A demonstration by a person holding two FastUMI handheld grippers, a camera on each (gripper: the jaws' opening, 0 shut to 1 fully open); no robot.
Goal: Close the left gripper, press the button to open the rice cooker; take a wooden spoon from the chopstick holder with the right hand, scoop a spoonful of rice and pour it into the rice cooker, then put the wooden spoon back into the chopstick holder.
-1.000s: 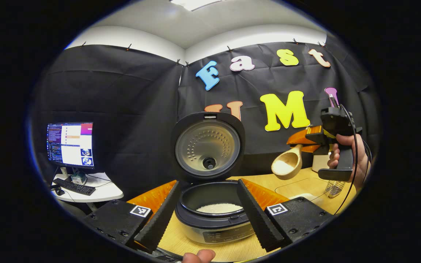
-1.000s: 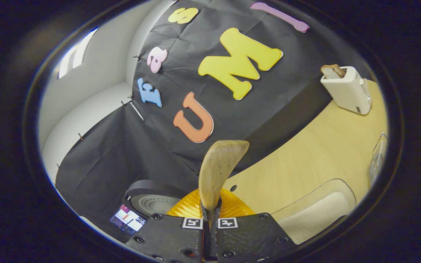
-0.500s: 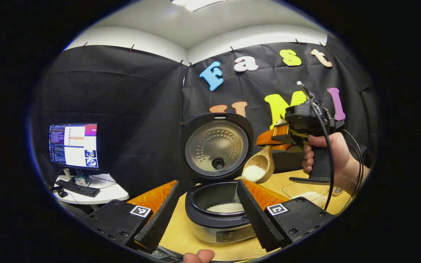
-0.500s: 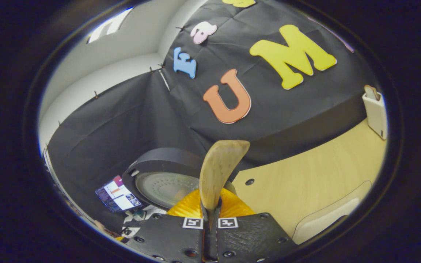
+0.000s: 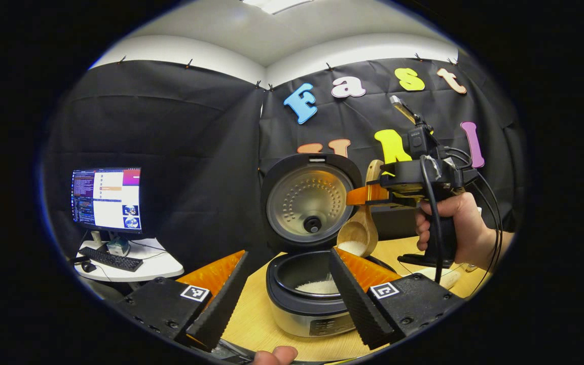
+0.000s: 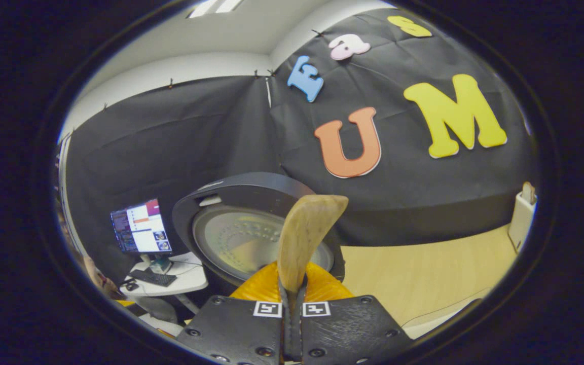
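The rice cooker stands open on the wooden table, its lid upright and white rice in the pot. My left gripper is open in front of it, one finger on each side of the pot. A hand holds my right gripper, which is shut on the handle of the wooden spoon. The spoon's bowl carries rice and hangs tilted just above the pot's right rim. In the right gripper view the spoon handle sticks up from my right gripper, with the lid behind it.
A lit monitor and a keyboard sit on a white side desk at the left. A toaster stands at the table's far right. A clear container's rim shows near the table edge.
The right gripper has carried the spoon left and lower, from beside the cooker to above the pot's right rim, tipping its bowl downward. The left gripper has barely moved.
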